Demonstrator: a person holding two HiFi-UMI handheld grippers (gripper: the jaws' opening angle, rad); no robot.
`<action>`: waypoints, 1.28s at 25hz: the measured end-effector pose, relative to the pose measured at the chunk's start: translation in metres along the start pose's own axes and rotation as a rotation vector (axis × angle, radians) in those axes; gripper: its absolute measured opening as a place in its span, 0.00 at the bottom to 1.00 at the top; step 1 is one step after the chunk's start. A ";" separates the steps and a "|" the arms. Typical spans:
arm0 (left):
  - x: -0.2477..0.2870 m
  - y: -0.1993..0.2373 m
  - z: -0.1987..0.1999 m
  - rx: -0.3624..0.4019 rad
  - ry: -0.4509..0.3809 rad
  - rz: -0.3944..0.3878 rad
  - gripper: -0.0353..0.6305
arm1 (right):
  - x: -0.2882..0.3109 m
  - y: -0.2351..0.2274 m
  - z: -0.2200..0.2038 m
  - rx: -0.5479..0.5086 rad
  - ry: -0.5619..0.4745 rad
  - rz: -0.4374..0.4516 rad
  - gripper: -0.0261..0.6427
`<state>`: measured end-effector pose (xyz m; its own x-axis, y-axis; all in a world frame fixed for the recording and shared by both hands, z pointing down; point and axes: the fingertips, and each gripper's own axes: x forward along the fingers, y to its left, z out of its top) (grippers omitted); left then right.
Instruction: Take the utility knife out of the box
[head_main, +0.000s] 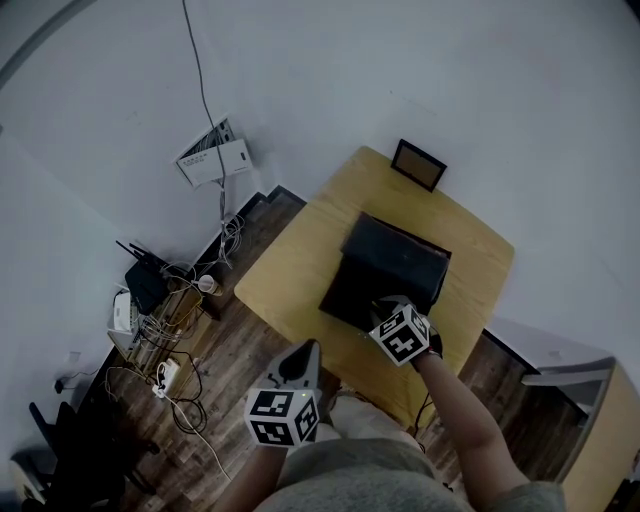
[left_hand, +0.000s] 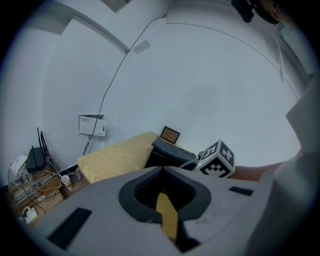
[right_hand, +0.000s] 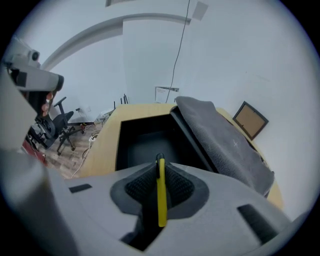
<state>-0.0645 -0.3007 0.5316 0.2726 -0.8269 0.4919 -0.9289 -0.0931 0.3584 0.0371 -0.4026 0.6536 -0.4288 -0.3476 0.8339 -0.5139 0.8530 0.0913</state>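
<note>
A black box (head_main: 358, 292) lies open on the wooden table (head_main: 290, 265), its grey lid (right_hand: 220, 142) folded back to the right. My right gripper (right_hand: 159, 161) hangs just over the box's dark inside (right_hand: 142, 142). It is shut on a thin yellow utility knife (right_hand: 160, 195) with a black end, which stands on edge between the pads. In the head view that gripper's marker cube (head_main: 403, 333) covers the box's near edge. My left gripper (head_main: 303, 358) is held off the table over the floor with its jaws together; a yellow strip (left_hand: 167, 215) shows in the seam between them.
A small framed picture (head_main: 418, 164) leans on the wall at the table's far end. Left of the table the floor holds a router, cables and a power strip (head_main: 160, 310). An office chair (right_hand: 62, 125) stands further off. A white cabinet (head_main: 560, 370) is at the right.
</note>
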 end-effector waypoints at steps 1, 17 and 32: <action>-0.003 -0.001 -0.001 0.003 -0.002 -0.007 0.06 | -0.005 0.000 0.003 0.008 -0.018 -0.014 0.11; -0.073 -0.002 -0.026 0.054 -0.030 -0.085 0.06 | -0.104 0.055 0.025 0.193 -0.318 -0.207 0.11; -0.154 -0.008 -0.054 0.077 -0.070 -0.127 0.06 | -0.201 0.145 0.013 0.288 -0.507 -0.313 0.11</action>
<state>-0.0856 -0.1428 0.4954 0.3737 -0.8420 0.3890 -0.9053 -0.2397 0.3507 0.0387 -0.2139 0.4924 -0.4870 -0.7625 0.4259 -0.8191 0.5680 0.0804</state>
